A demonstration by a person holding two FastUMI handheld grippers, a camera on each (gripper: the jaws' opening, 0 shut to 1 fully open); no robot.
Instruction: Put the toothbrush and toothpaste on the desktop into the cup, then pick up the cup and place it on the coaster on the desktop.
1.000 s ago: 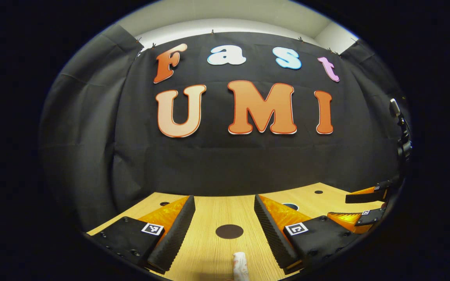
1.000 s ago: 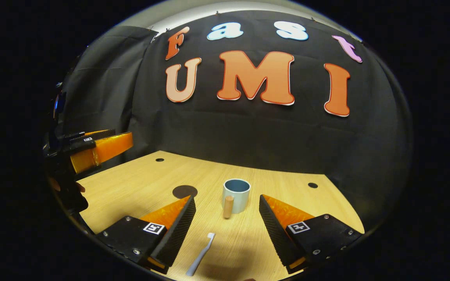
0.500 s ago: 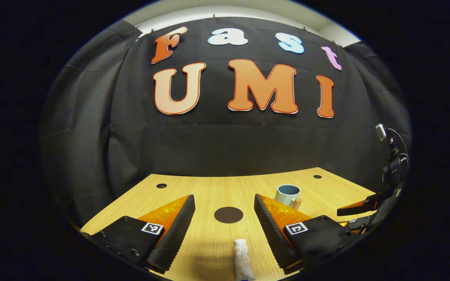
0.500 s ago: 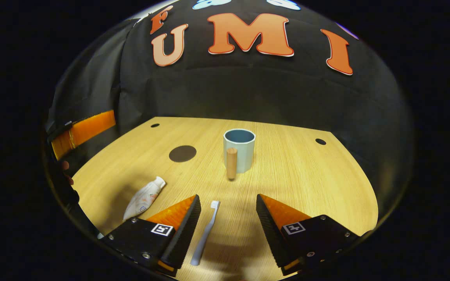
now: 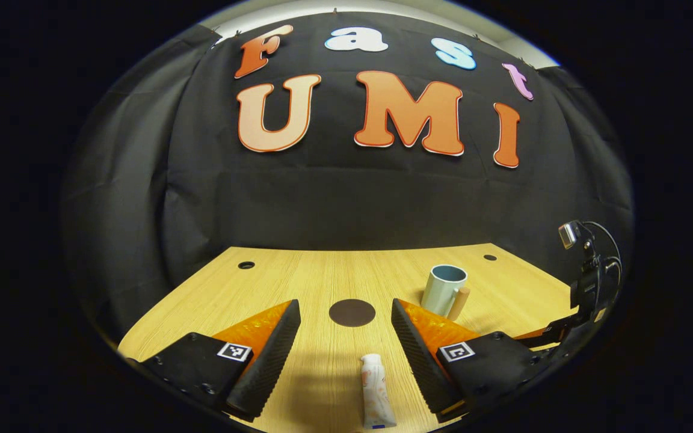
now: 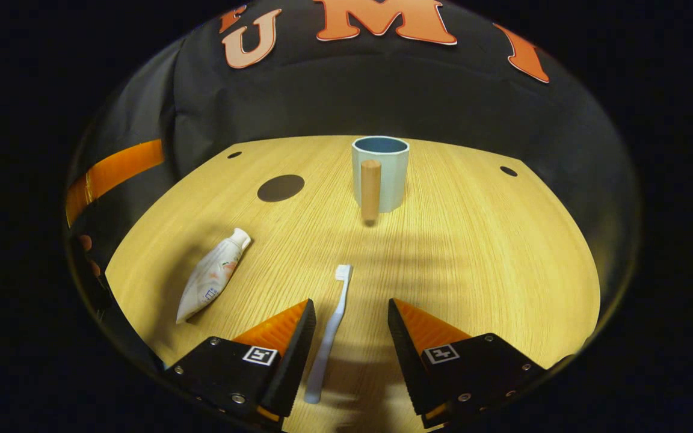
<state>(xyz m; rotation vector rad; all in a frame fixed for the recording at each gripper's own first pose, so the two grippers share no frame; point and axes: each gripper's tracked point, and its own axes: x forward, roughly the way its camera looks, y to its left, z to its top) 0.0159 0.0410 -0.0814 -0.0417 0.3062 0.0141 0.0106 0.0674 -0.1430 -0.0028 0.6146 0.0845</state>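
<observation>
A white toothbrush [image 6: 329, 331] lies flat on the wooden desktop [image 6: 473, 258], its handle between the fingers of my open right gripper [image 6: 351, 310], bristles pointing away. A white toothpaste tube [image 6: 212, 275] lies to its left, cap away. The pale blue cup [image 6: 381, 173] with a wooden handle stands upright farther back, and the dark round coaster [image 6: 280, 187] lies left of it. In the left gripper view my open left gripper [image 5: 344, 313] hovers over the toothpaste tube [image 5: 375, 391], with the coaster [image 5: 352, 313] ahead and the cup [image 5: 444, 290] to the right.
Small dark holes [image 6: 508, 171] mark the desktop's far corners. The black cloth wall rises just behind the desk's back edge. The other gripper [image 5: 563, 331] and its camera mount show at the far right of the left gripper view.
Both grippers have tilted downward and lowered toward the desk. The toothbrush now lies between the right gripper's fingers, and more of the toothpaste shows between the left gripper's fingers.
</observation>
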